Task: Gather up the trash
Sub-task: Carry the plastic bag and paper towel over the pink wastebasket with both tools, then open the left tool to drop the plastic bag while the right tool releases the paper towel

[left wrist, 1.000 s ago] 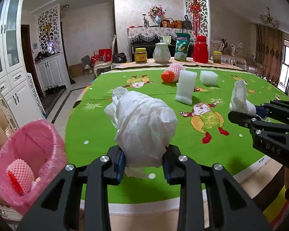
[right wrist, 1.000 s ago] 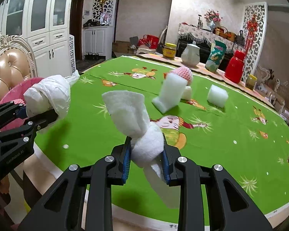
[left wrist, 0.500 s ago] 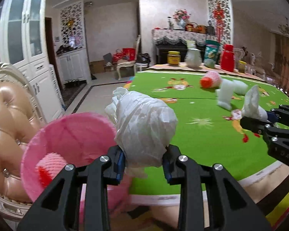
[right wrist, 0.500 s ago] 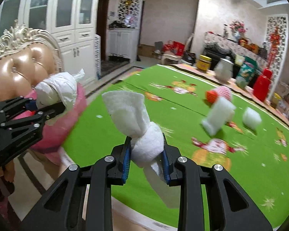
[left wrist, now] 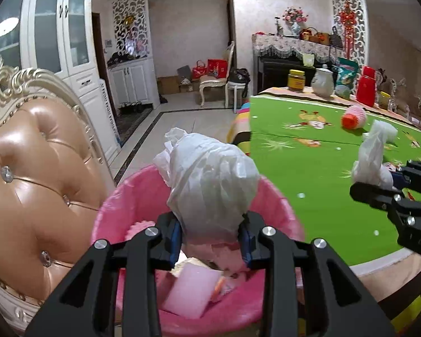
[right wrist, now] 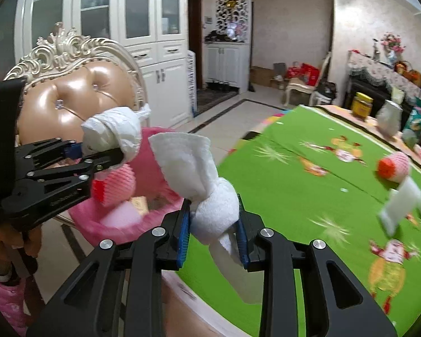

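My left gripper (left wrist: 210,238) holds a crumpled white plastic bag (left wrist: 210,179) right above the pink-lined bin (left wrist: 278,210). Its jaws are opening, with the bag still between the pads. From the right wrist view the same gripper (right wrist: 103,154) and bag (right wrist: 112,132) hang over the bin (right wrist: 151,137). My right gripper (right wrist: 213,224) is shut on a twisted white tissue (right wrist: 193,168), above the table's near edge just right of the bin. In the left wrist view it (left wrist: 379,182) sits at the right with the tissue (left wrist: 373,151) sticking up.
The bin holds a pink foam net (right wrist: 115,185) and a pale foam block (left wrist: 190,289). A padded ornate chair (left wrist: 28,182) stands behind it. On the green tablecloth (left wrist: 308,168) lie an orange fruit in foam net (left wrist: 353,116) and white foam pieces (right wrist: 398,207).
Both grippers have swung left from over the table toward the bin. The left one now hangs over the bin's mouth with the bag; the right follows with the tissue.
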A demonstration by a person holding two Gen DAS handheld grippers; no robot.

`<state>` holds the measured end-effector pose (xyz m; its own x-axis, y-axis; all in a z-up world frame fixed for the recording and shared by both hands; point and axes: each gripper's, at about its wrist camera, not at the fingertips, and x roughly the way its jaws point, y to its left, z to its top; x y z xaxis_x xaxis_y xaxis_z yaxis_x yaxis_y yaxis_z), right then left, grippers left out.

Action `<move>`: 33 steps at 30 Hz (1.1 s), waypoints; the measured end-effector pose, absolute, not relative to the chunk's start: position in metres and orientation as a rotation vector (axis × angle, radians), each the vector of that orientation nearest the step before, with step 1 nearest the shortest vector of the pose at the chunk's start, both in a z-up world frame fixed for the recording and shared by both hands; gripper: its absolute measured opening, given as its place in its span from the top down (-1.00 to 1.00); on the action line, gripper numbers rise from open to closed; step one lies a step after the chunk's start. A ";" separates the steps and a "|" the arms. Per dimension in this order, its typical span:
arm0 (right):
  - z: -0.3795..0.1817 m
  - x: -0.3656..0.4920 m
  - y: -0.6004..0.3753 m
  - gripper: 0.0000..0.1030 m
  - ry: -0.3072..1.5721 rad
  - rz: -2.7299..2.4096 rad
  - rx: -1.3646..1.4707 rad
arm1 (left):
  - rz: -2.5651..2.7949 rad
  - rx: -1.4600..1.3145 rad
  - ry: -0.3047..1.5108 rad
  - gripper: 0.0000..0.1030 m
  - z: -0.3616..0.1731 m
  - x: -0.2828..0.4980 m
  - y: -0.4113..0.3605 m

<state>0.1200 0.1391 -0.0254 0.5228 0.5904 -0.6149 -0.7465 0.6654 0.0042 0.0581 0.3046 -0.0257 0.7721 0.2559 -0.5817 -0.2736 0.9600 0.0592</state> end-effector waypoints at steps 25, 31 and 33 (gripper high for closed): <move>-0.041 0.104 0.198 -0.36 0.595 0.963 -0.302 | 0.424 -0.150 0.558 -0.75 -0.025 0.032 0.384; -0.029 0.110 0.148 -0.38 0.580 0.907 -0.272 | 0.423 -0.132 0.490 -0.91 -0.006 0.016 0.361; -0.026 0.114 0.127 -0.43 0.574 0.876 -0.262 | 0.403 -0.122 0.477 -0.91 -0.001 0.016 0.347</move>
<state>0.1140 0.1274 -0.0258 0.5026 0.6476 -0.5726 -0.7837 0.6209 0.0143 0.0160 0.3472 -0.0013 0.8113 0.3484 -0.4694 -0.4048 0.9141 -0.0212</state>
